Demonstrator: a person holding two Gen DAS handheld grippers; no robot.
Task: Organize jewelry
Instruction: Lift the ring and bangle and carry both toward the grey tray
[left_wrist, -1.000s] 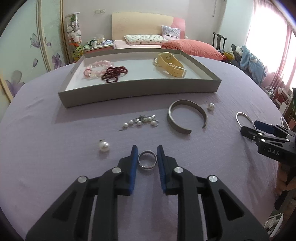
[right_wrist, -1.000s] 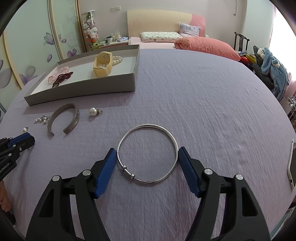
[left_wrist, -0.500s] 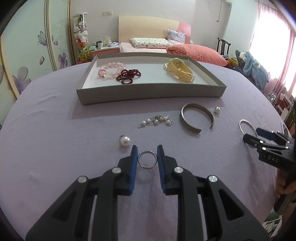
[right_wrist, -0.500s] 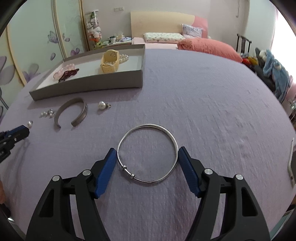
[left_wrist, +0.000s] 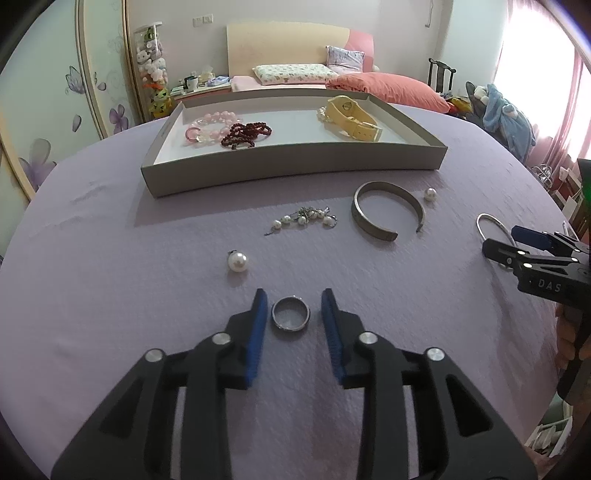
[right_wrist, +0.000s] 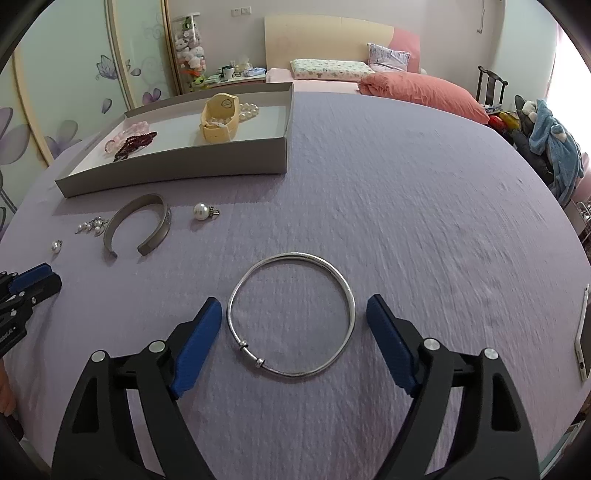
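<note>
My left gripper is open with a small silver ring lying on the purple cloth between its fingers, a gap on each side. My right gripper is open around a thin silver bangle that lies flat, not touched. A grey tray at the back holds pink beads, dark red beads and a yellow watch. On the cloth lie a grey cuff bracelet, a pearl chain and two single pearls.
The right gripper shows at the right edge of the left wrist view. A phone lies at the table's right edge. A bed, a chair and wardrobe doors stand beyond the table.
Both grippers have opened: the left let go of the ring, the right's fingers moved off the bangle. Both views have drifted a little to the left.
</note>
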